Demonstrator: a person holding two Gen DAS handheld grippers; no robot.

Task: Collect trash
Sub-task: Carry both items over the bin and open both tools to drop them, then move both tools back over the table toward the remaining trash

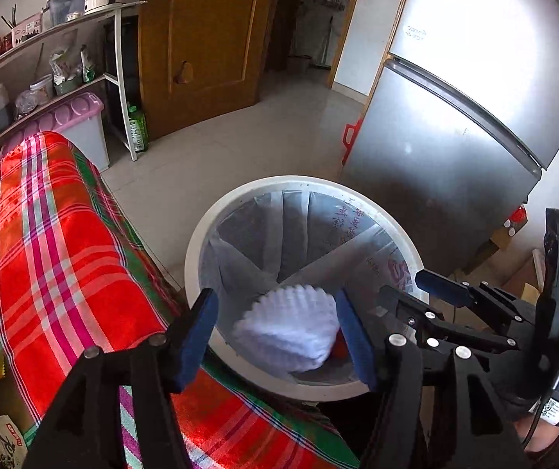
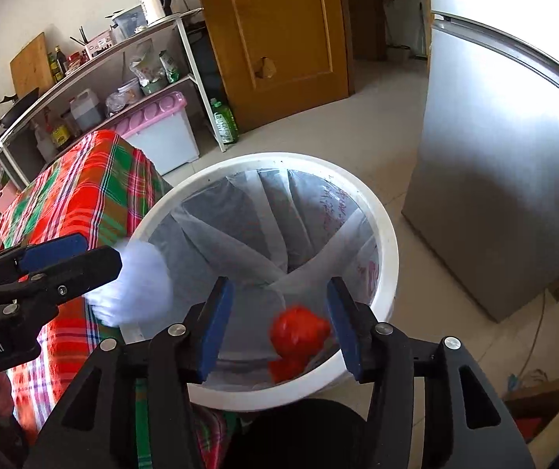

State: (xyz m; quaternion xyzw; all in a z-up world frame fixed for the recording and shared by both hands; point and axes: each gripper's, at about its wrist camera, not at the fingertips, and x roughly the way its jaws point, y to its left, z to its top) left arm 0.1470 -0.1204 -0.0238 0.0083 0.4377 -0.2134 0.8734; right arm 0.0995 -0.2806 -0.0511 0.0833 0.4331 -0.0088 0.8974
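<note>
Left gripper [image 1: 277,336]: I see my left jaws spread wide, gripping nothing. Their blue pads [image 1: 195,338] stand clear on either side of the white foam piece.

White foam net [image 1: 289,326]: a ribbed white foam fruit sleeve sits between my left jaws without touching either pad, over the near part of the bin's mouth. In the right wrist view it appears blurred at the tip of the left gripper, just at the bin's near-left rim [image 2: 135,285]. I cannot tell whether it is resting on anything.

Right gripper [image 2: 279,322]: my right jaws are also spread wide and hold nothing.

Red trash [image 2: 299,336]: a crumpled red piece, blurred, lies between my right jaws and nearer the right pad, inside the bin near its closest wall. From the left wrist view only a small red edge shows, just beyond the foam net, against the inner face of the right-hand pad [image 1: 340,346].

Trash bin [image 2: 387,234]: a round white bucket lined with a thin translucent bag, directly ahead of and below both pairs of jaws.

Table cloth [image 1: 56,242]: red, green and white plaid, to the left of the left jaws, its edge touching the bin's rim.

Refrigerator [image 1: 455,125]: silver, beyond the bin, ahead and right of the jaws.

Wooden door [image 2: 279,39]: far ahead, past the bin.
</note>
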